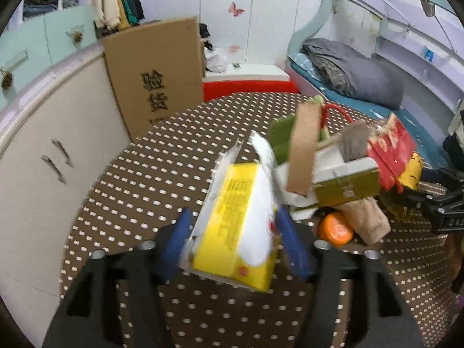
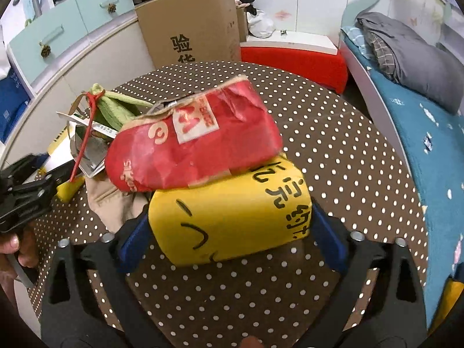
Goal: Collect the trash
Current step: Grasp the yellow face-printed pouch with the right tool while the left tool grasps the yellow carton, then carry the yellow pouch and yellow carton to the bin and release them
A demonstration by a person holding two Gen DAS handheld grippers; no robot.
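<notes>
A heap of trash lies on the round table with the brown dotted cloth (image 1: pixel 139 191). My left gripper (image 1: pixel 233 214) is shut on a yellow and white carton (image 1: pixel 237 220), a blue pad against each side. My right gripper (image 2: pixel 229 211) has its pads against the sides of a yellow box (image 2: pixel 229 220) with black writing and a drawn face. On that box leans a crumpled red paper bag (image 2: pixel 191 142). Behind lie a green bundle (image 2: pixel 116 107) tied with red string, an olive box (image 1: pixel 345 185), a cardboard strip (image 1: pixel 303 148) and an orange cap (image 1: pixel 336 229).
A tall cardboard box (image 1: pixel 153 78) stands behind the table beside white cabinets (image 1: pixel 52 156). A red and white bench (image 2: pixel 293 55) is at the back. A bed (image 2: pixel 417 121) with a grey blanket runs along the right. A hand (image 2: pixel 17 246) holds the left gripper.
</notes>
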